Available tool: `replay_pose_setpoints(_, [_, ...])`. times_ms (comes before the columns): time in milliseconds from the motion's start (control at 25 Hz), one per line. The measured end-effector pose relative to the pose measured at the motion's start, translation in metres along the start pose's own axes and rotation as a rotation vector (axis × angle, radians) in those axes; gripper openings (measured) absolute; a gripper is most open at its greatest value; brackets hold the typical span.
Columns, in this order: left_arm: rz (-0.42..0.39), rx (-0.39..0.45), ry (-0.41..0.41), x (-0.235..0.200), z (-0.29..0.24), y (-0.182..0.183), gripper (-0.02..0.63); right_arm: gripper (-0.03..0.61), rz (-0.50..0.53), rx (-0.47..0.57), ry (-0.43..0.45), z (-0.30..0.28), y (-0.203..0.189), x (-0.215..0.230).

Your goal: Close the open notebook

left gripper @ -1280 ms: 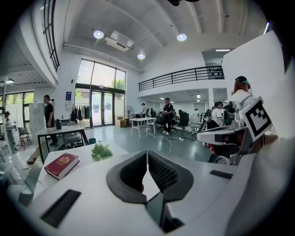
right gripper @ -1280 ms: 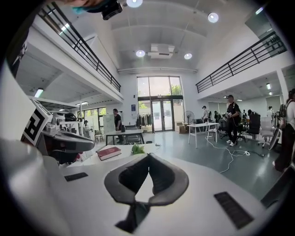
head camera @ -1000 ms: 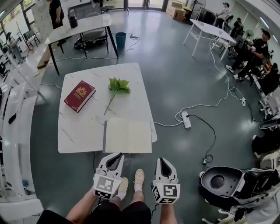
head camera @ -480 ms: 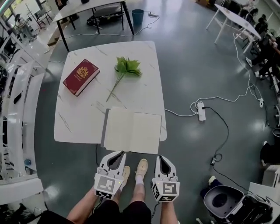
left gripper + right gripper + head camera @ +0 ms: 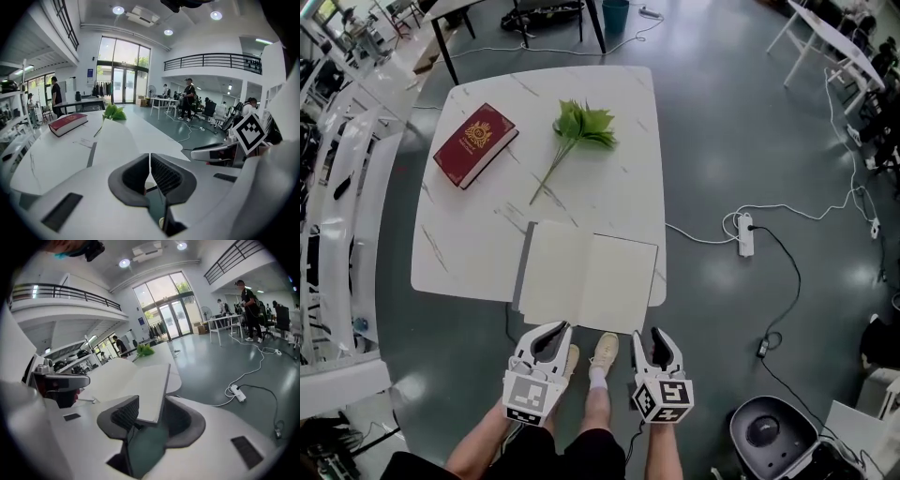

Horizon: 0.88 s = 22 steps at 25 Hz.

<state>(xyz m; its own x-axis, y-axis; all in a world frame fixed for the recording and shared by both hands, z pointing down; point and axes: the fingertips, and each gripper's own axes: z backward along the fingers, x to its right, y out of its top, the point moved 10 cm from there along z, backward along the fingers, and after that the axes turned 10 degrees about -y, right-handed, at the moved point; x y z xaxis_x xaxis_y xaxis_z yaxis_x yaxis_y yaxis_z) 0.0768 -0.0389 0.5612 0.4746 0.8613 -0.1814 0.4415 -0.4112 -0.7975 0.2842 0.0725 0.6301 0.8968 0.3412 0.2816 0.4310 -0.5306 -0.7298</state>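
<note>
The white marbled worktop [image 5: 614, 98] carried everything. The open notebook [image 5: 586, 275] lay flat at its near edge, pages up, its near side jutting past that edge. A closed red book [image 5: 475, 143] lay at the far left, well apart from the notebook, with a green leafy sprig [image 5: 581, 125] beside it. Just short of the notebook, the left hand-held gripper [image 5: 555, 330] was clenched on nothing. The right hand-held gripper [image 5: 646, 335] was opening its jaws, with the notebook's near right corner between them, unpressed
</note>
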Motion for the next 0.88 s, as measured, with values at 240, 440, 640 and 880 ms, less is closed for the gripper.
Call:
replay_pose_setpoints(240, [0.035, -0.02, 0.026, -0.005, -0.014, -0.01, 0.031, 0.235, -0.095, -0.075, 0.076, -0.029, -0.013, 0.013])
replay_pose_setpoints(440, [0.06, -0.039, 0.036, -0.009, -0.024, -0.019, 0.031, 0.244, -0.119, -0.108, 0.126, -0.047, -0.018, 0.018])
replay_pose_setpoints(640, [0.081, -0.047, 0.038, -0.011, -0.031, -0.024, 0.031, 0.233, -0.138, -0.139, 0.204, -0.054, -0.018, 0.023])
replay_pose_setpoints(880, [0.085, -0.049, 0.038, -0.011, -0.034, -0.024, 0.031, 0.19, -0.105, -0.141, 0.227, -0.056, -0.016, 0.02])
